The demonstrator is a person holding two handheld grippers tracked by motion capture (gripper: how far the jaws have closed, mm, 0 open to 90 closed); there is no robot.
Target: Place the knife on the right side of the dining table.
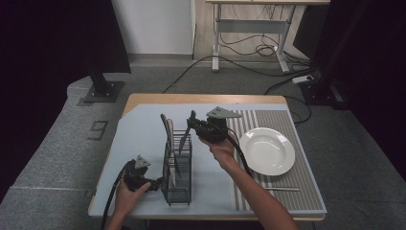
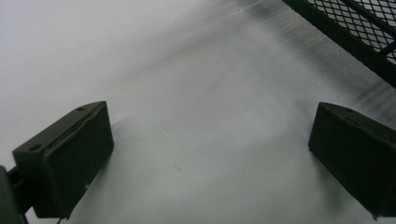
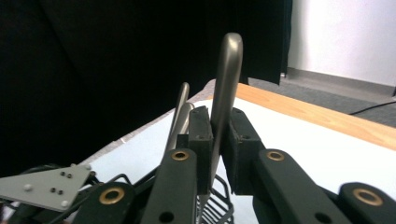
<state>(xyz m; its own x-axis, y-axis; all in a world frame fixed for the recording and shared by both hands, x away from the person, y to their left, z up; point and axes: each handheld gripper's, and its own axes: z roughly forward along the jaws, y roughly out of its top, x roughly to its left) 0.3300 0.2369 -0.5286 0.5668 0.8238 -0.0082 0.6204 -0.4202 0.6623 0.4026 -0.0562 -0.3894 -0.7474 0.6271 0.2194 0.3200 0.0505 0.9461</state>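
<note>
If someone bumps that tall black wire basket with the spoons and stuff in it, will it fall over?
Maybe. The wire basket is tall on a narrow base, and the utensil handles stick out above its rim, so it probably tips easily. Its open mesh looks light, so a bump might slide it. The right gripper is pinching one metal handle, which could tug it.

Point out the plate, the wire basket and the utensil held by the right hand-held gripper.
plate (image 1: 266, 151), high view, centre of its bowl
wire basket (image 1: 176, 193), high view, near bottom edge
utensil (image 3: 226, 77), right gripper view, handle above the jaws
</note>
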